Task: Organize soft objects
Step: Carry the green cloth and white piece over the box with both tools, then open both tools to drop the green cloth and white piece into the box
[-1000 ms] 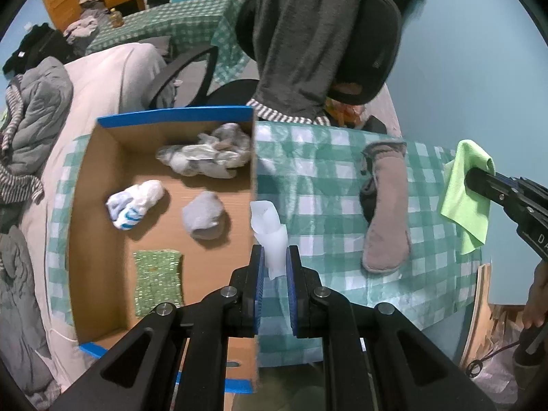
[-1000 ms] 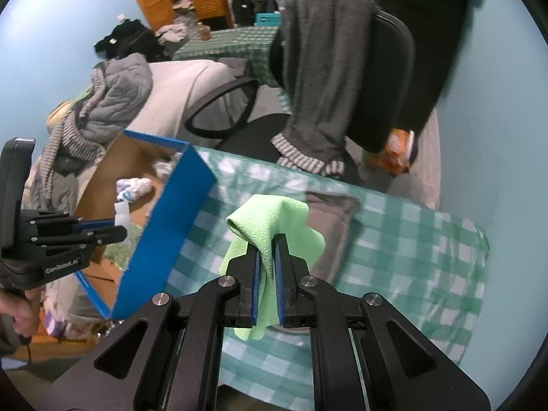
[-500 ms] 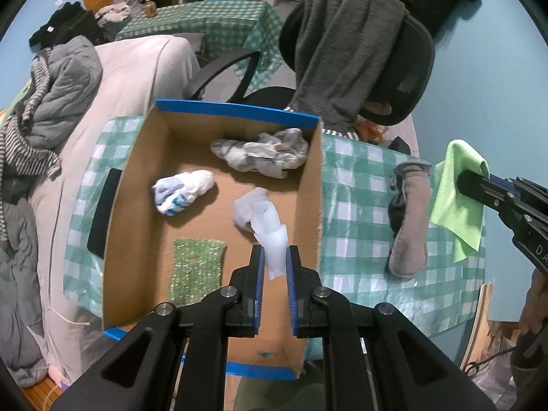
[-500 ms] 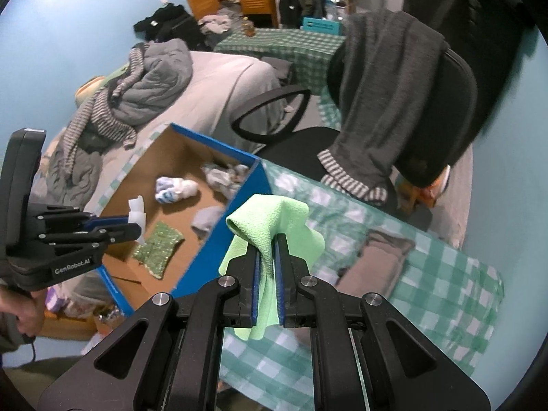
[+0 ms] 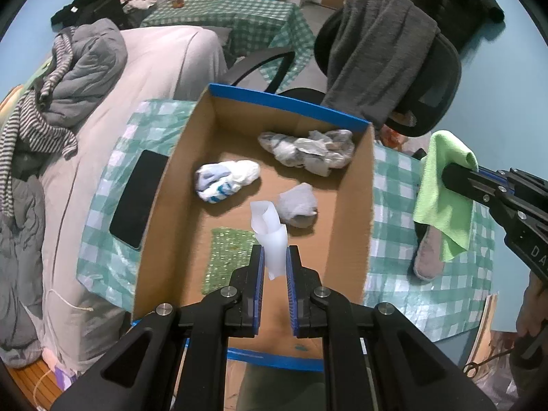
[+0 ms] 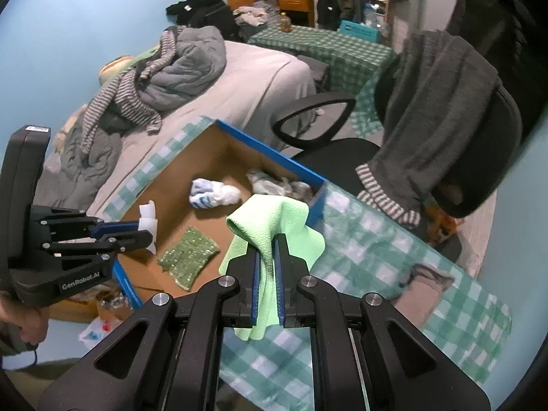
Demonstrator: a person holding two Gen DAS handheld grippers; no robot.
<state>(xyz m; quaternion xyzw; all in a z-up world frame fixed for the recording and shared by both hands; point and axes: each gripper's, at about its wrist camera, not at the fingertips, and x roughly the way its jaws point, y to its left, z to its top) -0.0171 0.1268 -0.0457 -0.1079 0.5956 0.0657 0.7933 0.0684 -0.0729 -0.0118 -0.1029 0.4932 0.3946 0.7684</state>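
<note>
My left gripper (image 5: 274, 253) is shut on a small white soft piece (image 5: 269, 229) and hangs over the open cardboard box (image 5: 356, 205). Inside the box lie a white-and-blue sock ball (image 5: 224, 179), a grey sock ball (image 5: 297, 202), a crumpled grey-white bundle (image 5: 308, 150) and a green glittery pad (image 5: 227, 253). My right gripper (image 6: 267, 250) is shut on a lime-green cloth (image 6: 274, 221), held above the checked table near the box's right wall. In the right wrist view the left gripper (image 6: 147, 231) with its white piece (image 6: 148, 217) sits over the box's near-left side. A grey sock (image 5: 428, 257) lies on the table, partly behind the cloth (image 5: 441, 185).
A black phone (image 5: 138, 198) lies on the checked tablecloth (image 5: 394, 226) left of the box. An office chair (image 6: 445, 109) draped with a grey garment stands behind the table. A bed (image 6: 219, 89) with piled clothes is to the left. A hand (image 6: 24, 322) grips the left tool.
Both grippers have shifted left across the table, each keeping its load. The left one went from the box's right wall to over the box's inside; the right one came up to the box.
</note>
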